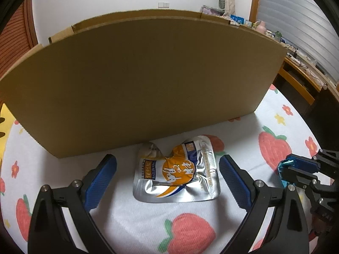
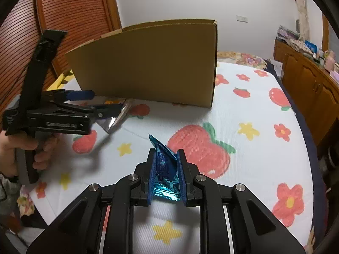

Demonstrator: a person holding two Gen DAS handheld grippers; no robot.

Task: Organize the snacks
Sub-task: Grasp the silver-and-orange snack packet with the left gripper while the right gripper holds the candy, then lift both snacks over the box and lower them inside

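A cardboard box [image 1: 144,80] stands upright on the bed [image 2: 243,114], its plain side wall facing both cameras; what it holds cannot be seen from here. Just in front of it, a silver and orange pouch [image 1: 177,173] lies flat on the strawberry-print sheet, between the spread fingers of the left tongs [image 1: 167,169], which are released and touch nothing. The right tongs [image 2: 167,169] are clenched on a blue foil packet [image 2: 166,169], held above the sheet, near the box and to the right of the pouch.
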